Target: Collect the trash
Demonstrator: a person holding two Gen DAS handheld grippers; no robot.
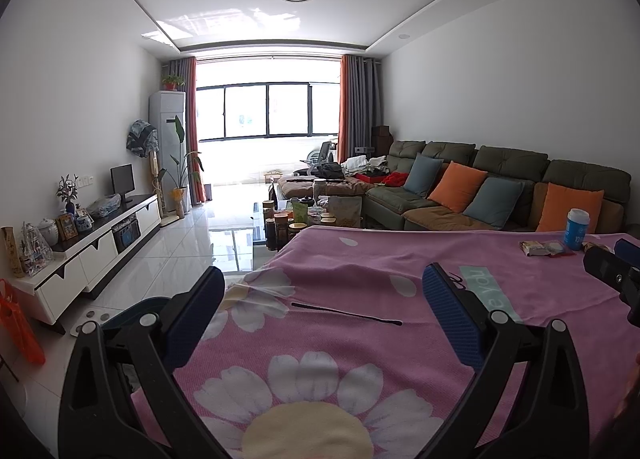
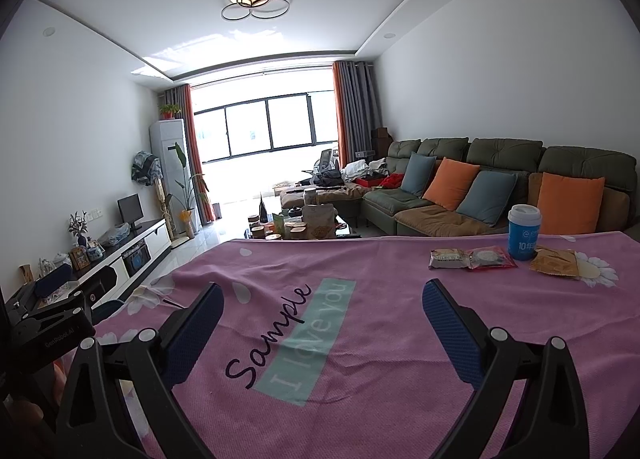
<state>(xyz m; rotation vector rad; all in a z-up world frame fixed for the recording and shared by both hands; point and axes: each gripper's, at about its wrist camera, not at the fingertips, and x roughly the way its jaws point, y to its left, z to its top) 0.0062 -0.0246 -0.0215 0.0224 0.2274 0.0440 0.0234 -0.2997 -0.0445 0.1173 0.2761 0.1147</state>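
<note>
Left gripper (image 1: 322,311) spread wide, empty, over the pink-clothed desk (image 2: 360,359). Right gripper (image 2: 322,319) likewise released, holding nothing. Far right of desk: three snack wrappers (image 2: 472,258) beside a blue cup (image 2: 523,233). Trash lies uncollected on the desk.

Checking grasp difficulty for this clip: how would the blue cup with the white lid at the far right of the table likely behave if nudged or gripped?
The blue cup stands tall and narrow on a soft pink cloth, so a sideways nudge would probably tip it. On its side it might roll. Its smooth, round wall could slip between the fingers.
</note>
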